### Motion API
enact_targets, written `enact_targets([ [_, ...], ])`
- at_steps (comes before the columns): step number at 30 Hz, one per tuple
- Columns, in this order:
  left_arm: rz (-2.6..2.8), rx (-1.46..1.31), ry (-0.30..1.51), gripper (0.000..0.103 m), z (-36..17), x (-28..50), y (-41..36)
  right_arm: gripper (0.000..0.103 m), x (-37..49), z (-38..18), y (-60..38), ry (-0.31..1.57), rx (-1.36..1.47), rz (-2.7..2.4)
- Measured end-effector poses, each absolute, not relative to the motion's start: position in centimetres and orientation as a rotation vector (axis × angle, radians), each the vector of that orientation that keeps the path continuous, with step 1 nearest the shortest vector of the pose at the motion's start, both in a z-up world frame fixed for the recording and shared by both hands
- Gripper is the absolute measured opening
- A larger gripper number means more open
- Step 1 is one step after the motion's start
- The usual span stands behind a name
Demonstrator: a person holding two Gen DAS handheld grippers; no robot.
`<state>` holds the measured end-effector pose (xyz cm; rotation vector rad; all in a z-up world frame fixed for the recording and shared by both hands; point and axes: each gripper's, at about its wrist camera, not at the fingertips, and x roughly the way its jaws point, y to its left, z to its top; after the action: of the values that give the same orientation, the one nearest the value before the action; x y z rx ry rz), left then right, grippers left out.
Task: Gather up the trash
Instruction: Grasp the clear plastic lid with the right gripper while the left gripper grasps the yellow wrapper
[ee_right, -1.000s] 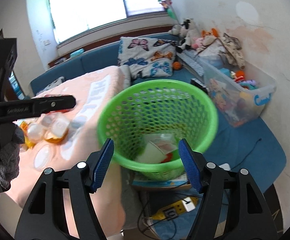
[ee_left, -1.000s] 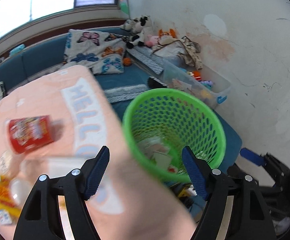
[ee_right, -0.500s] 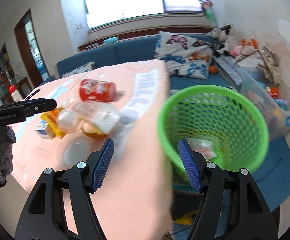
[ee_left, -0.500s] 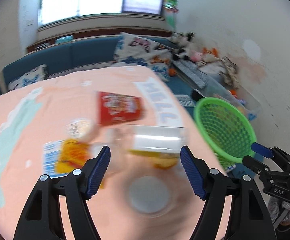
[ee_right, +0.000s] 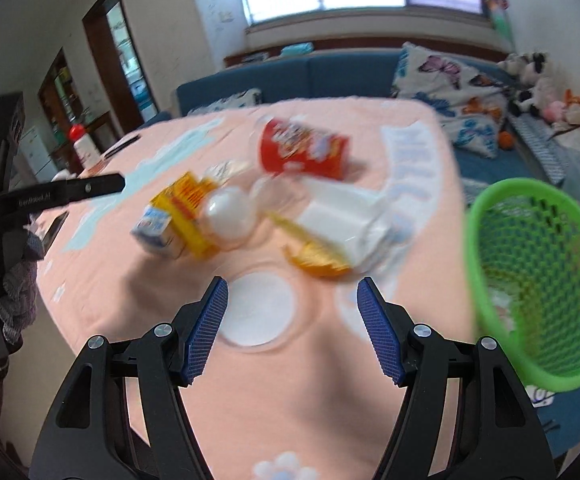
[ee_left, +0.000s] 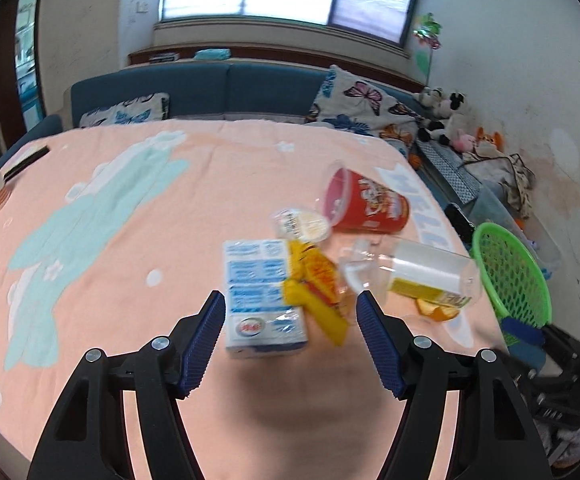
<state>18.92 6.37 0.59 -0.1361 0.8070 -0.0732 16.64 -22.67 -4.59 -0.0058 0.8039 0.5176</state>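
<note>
**Inspector:** Status of the trash?

**Assistant:** A cluster lies near the right edge of the surface (ee_left: 137, 216): a blue-and-white carton (ee_left: 259, 300) with a yellow wrapper (ee_left: 318, 288) against it, a red cup (ee_left: 366, 206) on its side, a small lidded tub (ee_left: 302, 224), a clear plastic cup (ee_left: 418, 272) tipped over, and a white lid (ee_right: 255, 310) lying flat at the near edge. The green basket (ee_right: 538, 280) stands off the right edge, already holding some scraps, which suits short carries from the pile.

**Inspector:** Grippers?

**Assistant:** The left gripper (ee_left: 292, 338) has its jaws apart; the carton lies between them on the surface, but the pads do not press it. Its jaws have just been closing slightly. The right gripper (ee_right: 292, 326) is apart as well, with the white lid between and beyond its fingers, untouched; its jaws have just been opening.

**Inspector:** Change from a second ago?

**Assistant:** Both views then centred on the basket; now both face the pile. I judge each hand is lining up its next pick, carton on the left, lid on the right.
</note>
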Motion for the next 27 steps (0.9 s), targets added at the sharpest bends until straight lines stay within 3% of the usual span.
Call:
enact_targets([
  [3,-0.062,-0.146,0.814,0.066,0.1,18.6,7.4,0.085,16.7,-6.1,-20.7,0.831,-0.049,0.532],
  [12,-0.040,-0.176,0.837,0.066,-0.7,19.1,9.2,0.094,17.7,-9.4,-17.1,0.882,-0.149,0.524],
  [19,-0.058,-0.143,0.852,0.065,-1.6,20.1,8.6,0.094,18.6,-10.8,-16.5,0.900,-0.171,0.498],
  [27,-0.118,-0.106,0.865,0.057,-2.5,22.3,7.3,0.092,18.9,-10.8,-16.8,0.900,-0.151,0.507],
])
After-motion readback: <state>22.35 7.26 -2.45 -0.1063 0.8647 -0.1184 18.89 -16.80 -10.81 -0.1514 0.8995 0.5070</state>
